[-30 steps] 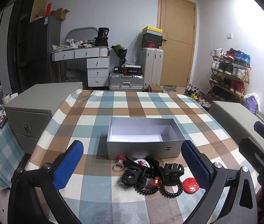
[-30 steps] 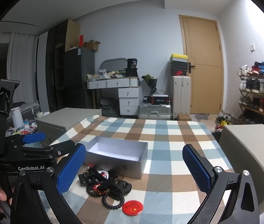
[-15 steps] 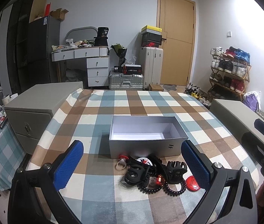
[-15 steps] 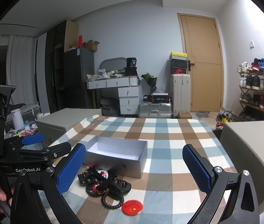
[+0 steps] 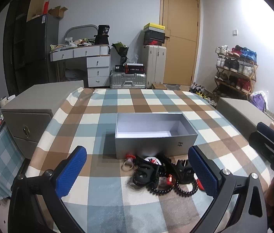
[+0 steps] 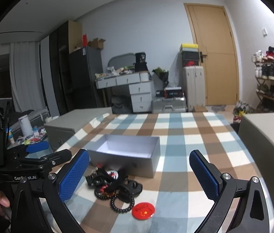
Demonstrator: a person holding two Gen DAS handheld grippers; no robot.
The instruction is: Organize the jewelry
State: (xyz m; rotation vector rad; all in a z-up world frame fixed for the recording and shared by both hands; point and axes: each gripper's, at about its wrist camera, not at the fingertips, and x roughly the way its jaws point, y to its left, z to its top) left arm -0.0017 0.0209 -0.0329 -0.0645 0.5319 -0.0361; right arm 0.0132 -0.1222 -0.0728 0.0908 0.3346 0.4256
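An open grey box (image 5: 154, 134) with a white inside stands empty on the checked tablecloth; it also shows in the right wrist view (image 6: 125, 155). In front of it lies a pile of jewelry (image 5: 156, 174): black hair claws, black bead bracelets (image 6: 121, 203), a small ring (image 5: 127, 167) and a round red badge (image 6: 143, 210). My left gripper (image 5: 137, 174) is open, above the table just before the pile. My right gripper (image 6: 138, 176) is open and empty, right of the pile.
The table (image 5: 117, 104) has a blue, brown and white checked cloth. Grey cabinets stand at its left (image 5: 38, 104) and right (image 5: 241, 108). Behind are a white desk, suitcases, a wooden door and a shoe rack (image 5: 233, 69).
The left gripper has moved a little forward and left toward the pile. The right gripper has shifted slightly. Both stay open.
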